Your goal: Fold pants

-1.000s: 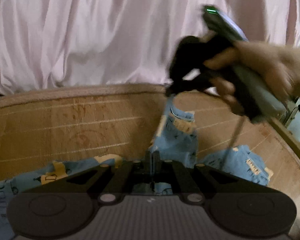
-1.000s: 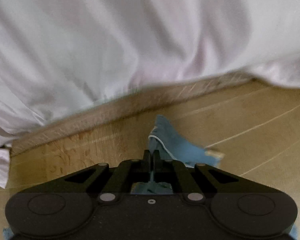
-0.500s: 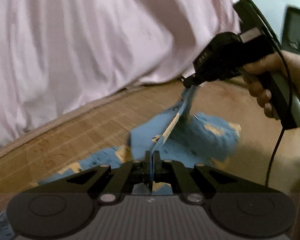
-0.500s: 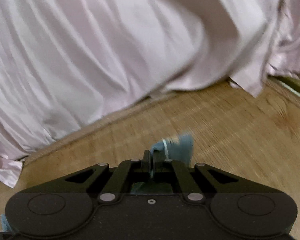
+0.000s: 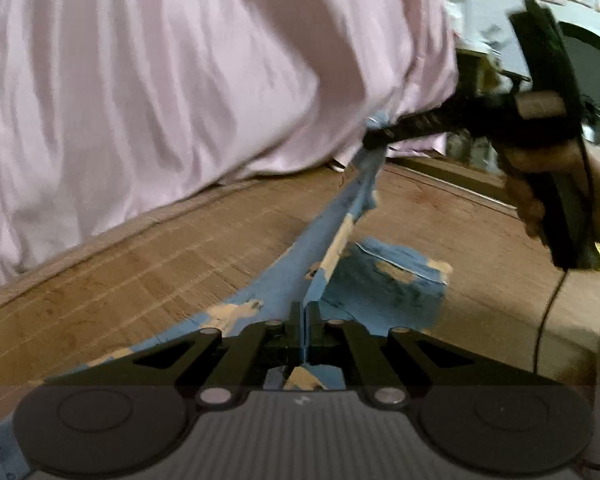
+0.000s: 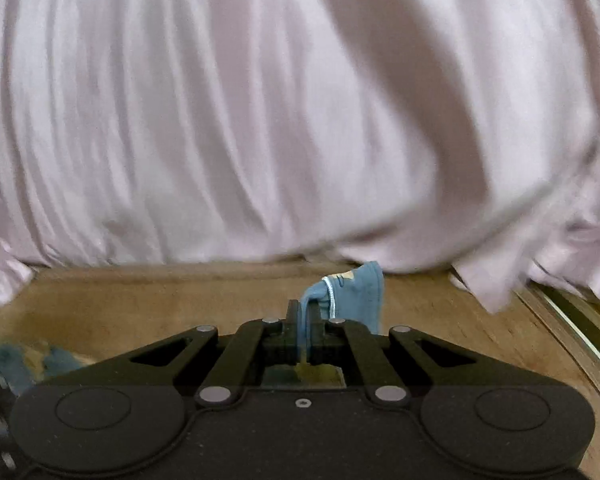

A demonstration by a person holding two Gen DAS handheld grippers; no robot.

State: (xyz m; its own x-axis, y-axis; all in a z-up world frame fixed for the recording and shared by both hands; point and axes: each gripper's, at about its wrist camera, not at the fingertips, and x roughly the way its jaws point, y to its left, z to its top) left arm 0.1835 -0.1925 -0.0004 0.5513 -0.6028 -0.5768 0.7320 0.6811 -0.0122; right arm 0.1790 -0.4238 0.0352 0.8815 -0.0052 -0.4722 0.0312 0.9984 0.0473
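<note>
So right now I've got both ends pinched: the left hand-held gripper (image 5: pixel 303 312) is clamped down on an edge of the pants (image 5: pixel 384 284), and the right hand-held gripper (image 6: pixel 308 312) is clenched on another bit of the same fabric, a hem with a pale stitched line on it. The pants are light blue with tan patches, partly lifted off the bamboo mat (image 5: pixel 148 264) and pulled into a taut ridge between my two grips, with the rest slumped on the mat below. This stuff looks thin, soft and floppy, basically no weight, so I reckon it'll sag and twist wherever I'm not holding it. Best places to grab are seams, hems or the waistband, since a pinch on the flat cloth would just bunch up. Views-wise, the left wrist camera is the useful one: it shows the stretched line of cloth running up to the other gripper, plus the person's hand (image 5: pixel 548 168) around its handle and the cable hanging off it. The right wrist camera shows none of that, just the little tuft of hem poking out past the jaws, a scrap of blue at the far left, and a wall of pink sheet (image 6: pixel 260 120) behind. It's blurry too, so I can't tell which part of the pants that hem actually is.
</note>
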